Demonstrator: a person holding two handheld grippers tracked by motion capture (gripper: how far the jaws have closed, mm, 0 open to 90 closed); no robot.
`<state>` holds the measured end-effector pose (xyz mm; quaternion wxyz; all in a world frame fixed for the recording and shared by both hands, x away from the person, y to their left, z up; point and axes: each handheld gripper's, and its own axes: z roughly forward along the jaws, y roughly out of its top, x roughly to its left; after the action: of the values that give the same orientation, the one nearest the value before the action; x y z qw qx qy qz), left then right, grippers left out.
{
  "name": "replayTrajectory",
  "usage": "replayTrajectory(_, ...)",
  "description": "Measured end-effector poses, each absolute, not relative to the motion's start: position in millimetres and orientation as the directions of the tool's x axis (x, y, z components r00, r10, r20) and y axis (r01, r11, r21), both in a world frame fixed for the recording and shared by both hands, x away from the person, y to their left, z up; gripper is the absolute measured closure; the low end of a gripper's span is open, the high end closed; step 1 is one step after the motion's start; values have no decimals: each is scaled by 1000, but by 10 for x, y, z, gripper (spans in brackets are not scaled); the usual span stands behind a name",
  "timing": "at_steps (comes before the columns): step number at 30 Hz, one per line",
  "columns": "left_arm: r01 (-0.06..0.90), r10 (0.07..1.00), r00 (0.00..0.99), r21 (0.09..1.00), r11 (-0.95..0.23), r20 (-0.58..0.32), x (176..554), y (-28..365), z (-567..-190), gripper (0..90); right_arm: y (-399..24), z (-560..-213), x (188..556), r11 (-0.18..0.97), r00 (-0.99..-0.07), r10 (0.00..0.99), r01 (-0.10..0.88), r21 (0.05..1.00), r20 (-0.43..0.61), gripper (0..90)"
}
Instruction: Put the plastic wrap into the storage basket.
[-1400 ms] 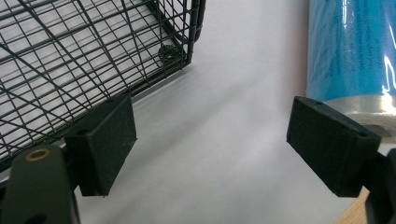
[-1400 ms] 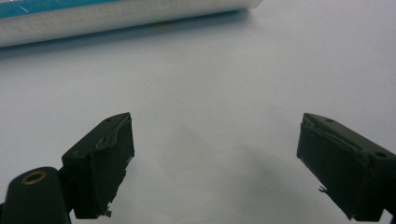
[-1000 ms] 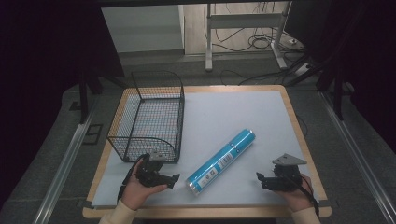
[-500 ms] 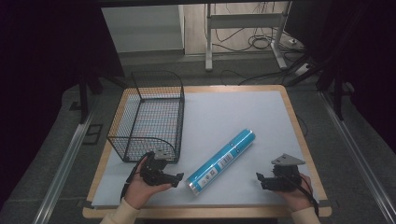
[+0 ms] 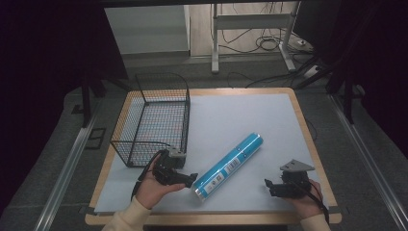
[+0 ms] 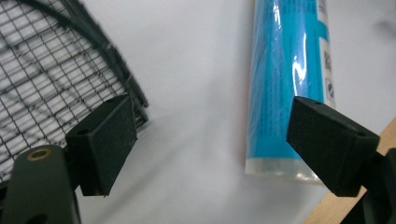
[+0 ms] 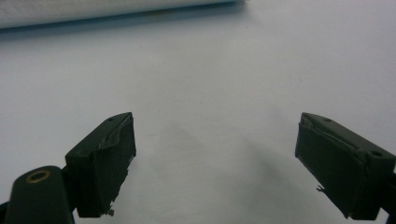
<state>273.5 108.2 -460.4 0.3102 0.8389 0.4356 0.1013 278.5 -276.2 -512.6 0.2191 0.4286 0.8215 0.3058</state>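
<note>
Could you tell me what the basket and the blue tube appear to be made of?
The basket looks like thin metal wire with a dark, matte coating: an open grid mesh on a thicker rim wire. The blue tube seems wrapped in glossy plastic film: it shows bright streaks of glare and a clear sealed edge at its end. What lies under the film cannot be told.

Around the work spot
A flat white table top [image 5: 231, 115] sits near. Far behind it, black cables [image 5: 262, 45] lie on the grey floor [image 5: 337, 144] by white metal legs [image 5: 215, 43].

a lab or test room: bare work table [image 5: 250, 115], dark surround, floor cables [image 5: 269, 43], metal stand legs [image 5: 215, 43]
</note>
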Motion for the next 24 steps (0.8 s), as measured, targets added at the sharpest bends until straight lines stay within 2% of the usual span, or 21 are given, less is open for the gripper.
replayTrajectory(24, 637, 754, 651, 602, -482, -85, 2856, 745, -4485, 153, -2768, -5129, 2783, 447, -538, 837, 567, 692, -100, 127)
